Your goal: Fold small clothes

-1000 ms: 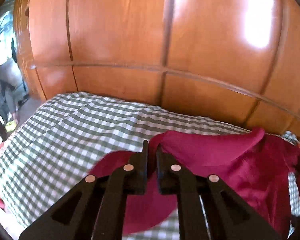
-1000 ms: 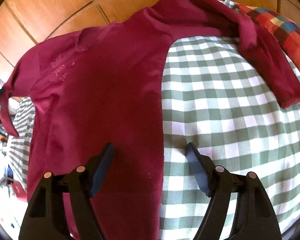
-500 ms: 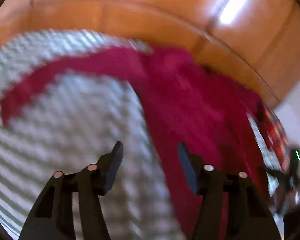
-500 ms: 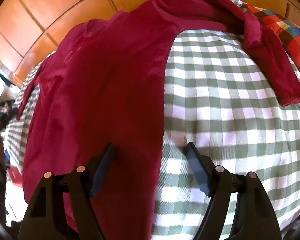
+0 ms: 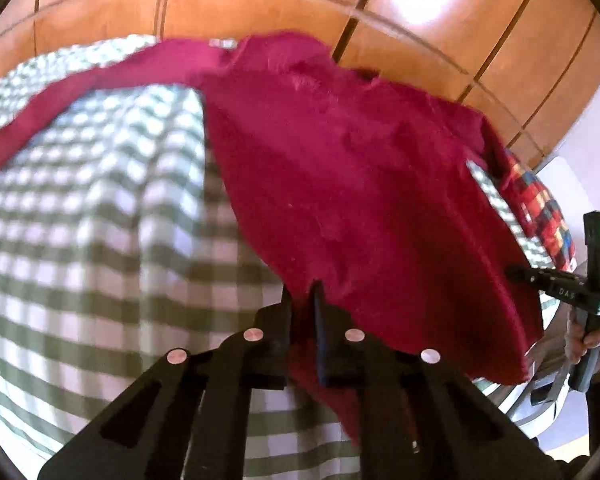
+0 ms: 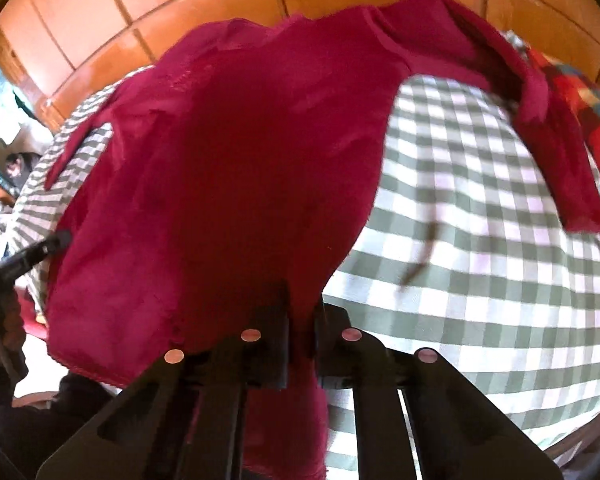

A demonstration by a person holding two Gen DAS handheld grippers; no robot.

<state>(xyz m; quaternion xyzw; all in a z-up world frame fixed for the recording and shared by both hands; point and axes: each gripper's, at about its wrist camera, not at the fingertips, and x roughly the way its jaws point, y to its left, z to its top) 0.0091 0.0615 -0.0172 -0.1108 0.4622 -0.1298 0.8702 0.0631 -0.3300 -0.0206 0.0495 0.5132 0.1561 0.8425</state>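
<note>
A dark red long-sleeved garment (image 5: 360, 184) lies spread on a green-and-white checked bed cover (image 5: 92, 216), its sleeves stretched to both sides. My left gripper (image 5: 302, 300) is shut on the garment's lower hem at its left corner, with red cloth pinched between the jaws. In the right wrist view the same garment (image 6: 240, 160) fills the middle, and my right gripper (image 6: 302, 300) is shut on the hem at the other lower corner. The right-hand tool (image 5: 592, 292) and the hand that holds it show at the far right of the left wrist view.
A wooden panelled headboard (image 5: 260, 4) runs along the far side of the bed. A multicoloured checked pillow (image 6: 580, 108) lies at the right end. Checked cover (image 6: 480, 280) lies bare to the right of the garment. A person (image 6: 18, 164) is far off at the left.
My left gripper swung from the sleeve down to the garment's lower hem, opened on the way and shut on the cloth. My right gripper, open over the hem before, has shut on it.
</note>
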